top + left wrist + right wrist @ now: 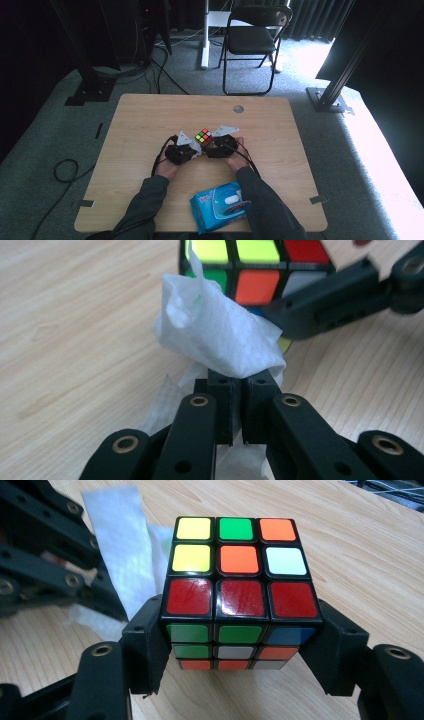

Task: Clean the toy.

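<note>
The Rubik's cube (239, 592) — scrambled, red row nearest the camera — sits mid-frame, clamped between the right gripper (239, 650) jaws. The left gripper (239, 390), jaws nearly closed, pinches a crumpled white wipe (220, 337) against the cube. Light wooden table (150, 115) — bare toward the top; blue wipes pack (220, 207) at bottom edge, folding chair (252, 40) beyond.

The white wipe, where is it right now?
The white wipe is pinched in the left gripper, right beside the puzzle cube, near the middle of the table in the high view.
</note>
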Action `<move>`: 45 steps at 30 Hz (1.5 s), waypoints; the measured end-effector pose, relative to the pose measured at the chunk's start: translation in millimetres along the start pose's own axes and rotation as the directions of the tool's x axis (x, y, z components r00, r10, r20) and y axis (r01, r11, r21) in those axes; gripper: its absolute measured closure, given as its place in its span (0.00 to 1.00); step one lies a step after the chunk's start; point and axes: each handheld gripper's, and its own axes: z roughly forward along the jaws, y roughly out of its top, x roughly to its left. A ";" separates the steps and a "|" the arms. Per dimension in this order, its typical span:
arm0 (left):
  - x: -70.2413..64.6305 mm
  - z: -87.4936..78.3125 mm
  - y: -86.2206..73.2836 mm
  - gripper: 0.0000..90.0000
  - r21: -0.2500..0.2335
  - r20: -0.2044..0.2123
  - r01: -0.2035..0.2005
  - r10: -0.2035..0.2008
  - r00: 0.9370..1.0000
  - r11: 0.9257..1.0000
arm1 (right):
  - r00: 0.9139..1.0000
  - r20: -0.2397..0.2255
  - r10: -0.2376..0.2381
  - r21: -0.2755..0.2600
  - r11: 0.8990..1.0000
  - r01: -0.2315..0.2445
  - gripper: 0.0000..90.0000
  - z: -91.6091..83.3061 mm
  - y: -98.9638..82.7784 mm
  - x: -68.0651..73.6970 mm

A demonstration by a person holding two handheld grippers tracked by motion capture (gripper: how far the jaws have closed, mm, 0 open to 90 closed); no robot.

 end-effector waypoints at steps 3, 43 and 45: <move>1.2 -5.4 3.3 0.95 -0.021 -0.004 0.002 -0.002 1.000 1.000 | 1.000 -0.001 -0.001 0.002 1.000 0.001 0.38 0.4 0.0 0.3; -15.7 11.9 -0.5 0.95 0.026 0.042 -0.039 0.038 0.998 0.999 | 1.000 0.006 0.021 -0.003 1.000 -0.021 0.38 -0.3 -0.5 -2.4; -16.3 12.5 0.2 0.95 0.029 0.043 -0.042 0.041 0.998 0.999 | 1.000 0.008 0.026 -0.005 1.000 -0.026 0.38 -0.5 -0.8 -3.3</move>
